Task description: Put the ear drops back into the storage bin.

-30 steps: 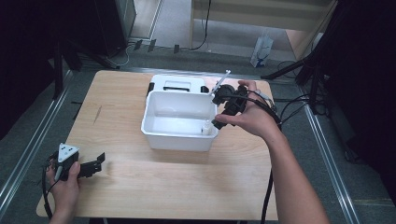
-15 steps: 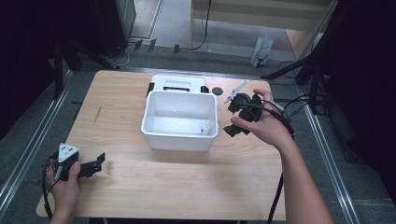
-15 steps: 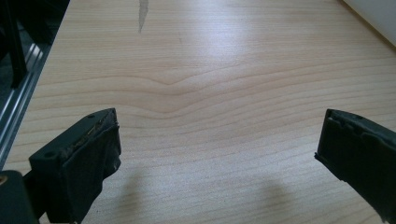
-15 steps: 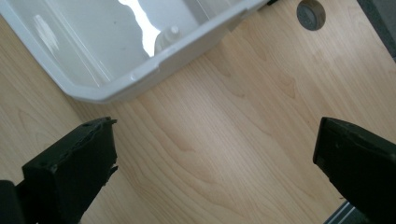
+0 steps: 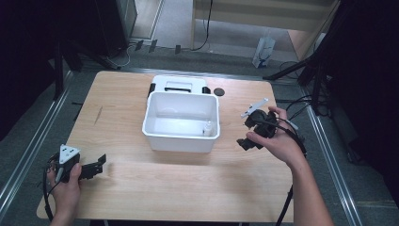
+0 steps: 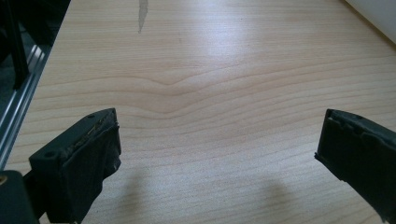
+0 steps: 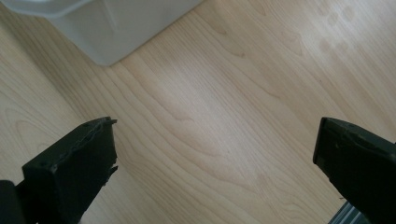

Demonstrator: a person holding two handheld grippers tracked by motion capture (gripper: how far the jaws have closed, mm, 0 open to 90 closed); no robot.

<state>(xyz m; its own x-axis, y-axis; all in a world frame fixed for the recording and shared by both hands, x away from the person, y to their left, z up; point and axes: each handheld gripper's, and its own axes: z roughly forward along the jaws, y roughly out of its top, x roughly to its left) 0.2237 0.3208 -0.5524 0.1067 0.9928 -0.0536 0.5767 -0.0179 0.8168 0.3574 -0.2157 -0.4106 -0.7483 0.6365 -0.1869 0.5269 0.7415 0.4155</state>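
One light wooden table (image 5: 188,188) carries every item inspected. Largest upon it is a white plastic tub (image 5: 181,121), open-topped, standing at the centre toward the far half. A small white bottle-like object (image 5: 207,127) stands upright inside the tub near its right wall; its exact kind cannot be told. Directly behind the tub, touching or just beside its far wall, lies a flat white lid (image 5: 178,84) with black clips at its sides. A small dark round disc (image 5: 218,91) lies on the table just right of the lid.

The person's right forearm enters from the bottom right and angles up toward the tub. The right hand (image 5: 277,141) holds the right gripper (image 5: 251,129) above the table, just right of the tub and apart from it, tilted downward. In the right gripper view the jaws stand spread wide over bare wood, with the tub's corner (image 7: 100,28) ahead at upper left.

The left hand (image 5: 66,186) holds the left gripper (image 5: 94,165) low at the near left corner, well apart from the tub, pointing right. In the left gripper view its jaws are likewise spread wide, nothing between them, over bare table (image 6: 210,93).
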